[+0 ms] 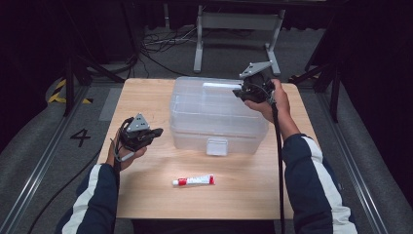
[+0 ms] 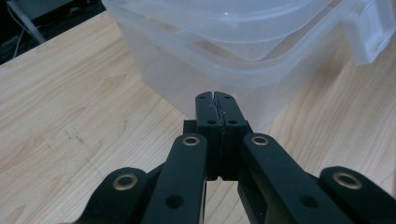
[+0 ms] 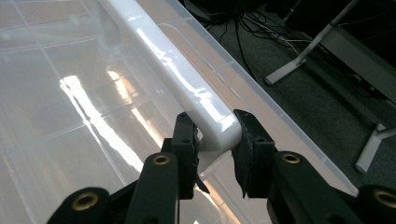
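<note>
The table [image 1: 146, 97] has a pale wood-grain top with a smooth, matt finish. The storage box [image 1: 214, 126] is translucent plastic, frosted on its walls and glossy on the ribbed lid, which throws back bright streaks of light. Its handle [image 3: 187, 79] is smooth, shiny white plastic. The grippers' jaws are matt black plastic with small brass-coloured metal rivets. The tube [image 1: 194, 181] looks like glossy white plastic with red ends.

Wooden table [image 1: 146, 195]: plastic box [image 1: 214, 129], tube [image 1: 194, 181]
</note>
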A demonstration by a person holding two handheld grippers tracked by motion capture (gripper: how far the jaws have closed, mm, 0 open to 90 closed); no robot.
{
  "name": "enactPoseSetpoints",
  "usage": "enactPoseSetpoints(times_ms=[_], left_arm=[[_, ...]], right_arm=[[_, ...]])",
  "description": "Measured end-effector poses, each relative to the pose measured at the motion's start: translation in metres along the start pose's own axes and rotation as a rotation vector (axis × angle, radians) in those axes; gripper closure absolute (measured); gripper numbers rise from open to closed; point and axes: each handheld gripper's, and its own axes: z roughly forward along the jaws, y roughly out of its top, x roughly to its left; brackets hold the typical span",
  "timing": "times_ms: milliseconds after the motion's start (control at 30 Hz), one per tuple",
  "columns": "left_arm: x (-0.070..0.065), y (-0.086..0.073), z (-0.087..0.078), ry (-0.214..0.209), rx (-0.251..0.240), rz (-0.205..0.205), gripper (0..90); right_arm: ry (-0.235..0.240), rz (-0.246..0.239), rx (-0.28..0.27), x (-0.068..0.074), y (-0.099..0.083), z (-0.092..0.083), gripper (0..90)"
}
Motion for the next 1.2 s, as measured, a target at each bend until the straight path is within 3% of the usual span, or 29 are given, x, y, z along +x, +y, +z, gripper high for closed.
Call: enactPoseSetpoints(times_ms=[67, 200, 733, 1200], left_arm=[[-0.002, 0.004, -0.001, 0.011, -0.017, 0.005, 90.0], [-0.005, 0.011, -0.002, -0.006, -0.044, 0.009, 90.0], [-0.012, 0.024, 0.008, -0.015, -0.071, 0.014, 90.0], [-0.012, 0.025, 0.012, -0.017, -0.071, 0.012, 90.0]], right_arm=[[-0.001, 0.004, 0.003, 0.000, 0.001, 0.000, 72.0], [0.003, 0.007, 0.009, -0.002, 0.003, 0.000, 71.9], [0.012, 0.027, 0.014, -0.009, 0.008, 0.001, 71.5], [-0.001, 0.023, 0.009, -0.007, 0.007, 0.001, 70.9]])
